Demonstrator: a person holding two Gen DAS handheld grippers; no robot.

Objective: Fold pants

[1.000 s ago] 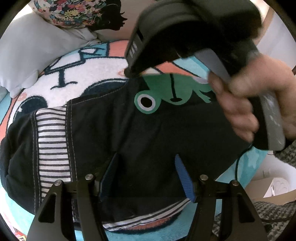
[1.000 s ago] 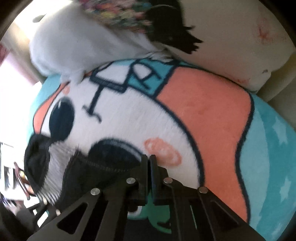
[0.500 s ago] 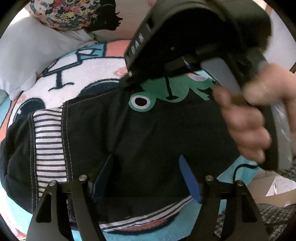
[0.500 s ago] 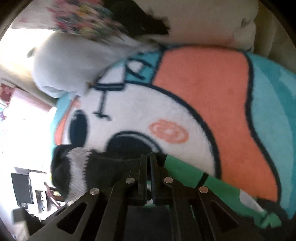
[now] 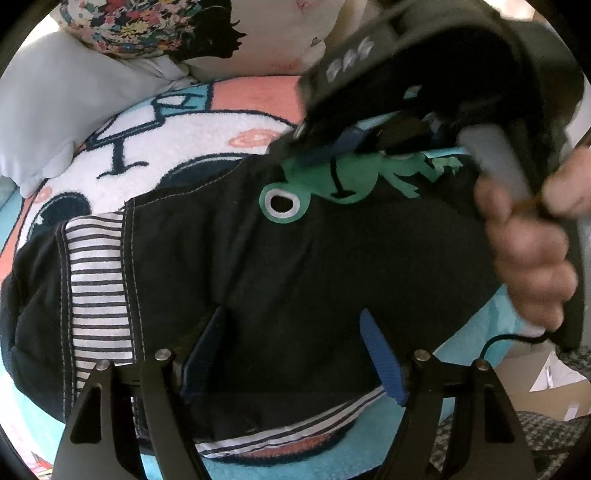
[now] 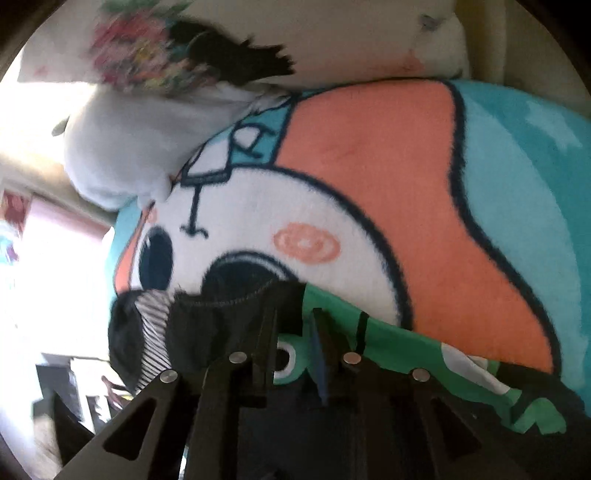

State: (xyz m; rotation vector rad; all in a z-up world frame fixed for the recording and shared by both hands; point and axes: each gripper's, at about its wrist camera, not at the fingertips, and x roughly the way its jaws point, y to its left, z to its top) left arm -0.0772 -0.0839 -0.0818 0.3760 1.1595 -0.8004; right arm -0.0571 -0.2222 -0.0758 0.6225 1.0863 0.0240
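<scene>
A cartoon blanket [image 5: 207, 136] in teal, coral and white covers the bed, with black outlined letters near its far edge, too partial to read. Behind it lie a white pillow [image 5: 48, 110] and a floral pillow [image 5: 147, 26] with a black silhouette print. At lower right in the left view sits a cardboard box [image 5: 543, 384].

The pants [image 5: 280, 273] lie flat on the blanket, already folded into a compact black block, long axis running left to right across the left view. The striped waistband [image 5: 99, 288] is at the left end, and a green frog patch [image 5: 332, 181] with a white-ringed eye sits along the far edge.

The right gripper [image 6: 293, 339] hangs low over that far edge, its body blocking much of the patch in the left view; the grey lettering on its casing is blurred, perhaps "GAS". Its fingers stand slightly apart, straddling the frog's eye, gripping nothing. The left gripper [image 5: 291, 347] hovers over the near edge, blue-padded fingers [image 5: 380, 358] spread wide and empty.
</scene>
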